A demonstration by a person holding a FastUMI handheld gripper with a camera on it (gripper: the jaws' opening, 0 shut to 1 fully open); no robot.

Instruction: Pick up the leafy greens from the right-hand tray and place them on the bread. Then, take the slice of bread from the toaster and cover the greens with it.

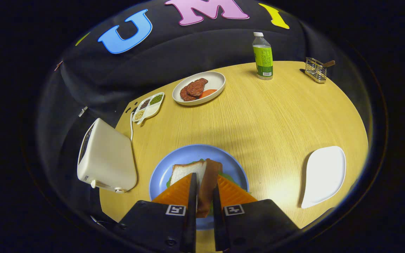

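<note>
Step in hand, by my judgement: the second one, covering the greens. The tongs [204, 188] are clamped on a slice of bread [207, 186], held on edge between the two fingers, crust side showing. They hang directly over the blue plate [160, 175] at the near middle of the table [276, 119].

On that plate lies the lower bread [185, 172], with the leafy greens [227, 175] showing as a green fringe at its edges; much of both is hidden behind the fingers. The right-hand tray [323, 175], white, sits to the right, well apart from the plate. The toaster [105, 158] stands just left of the plate.

Farther off: a plate of meat [199, 88], a small divided dish [148, 106], a bottle [262, 56] and a wire rack [315, 69].

The next move calls for tipping the held slice flat, squaring it over the greens, lowering it to rest, then parting the fingers. Risk: letting go while the slice is on edge would probably topple it off line.
</note>
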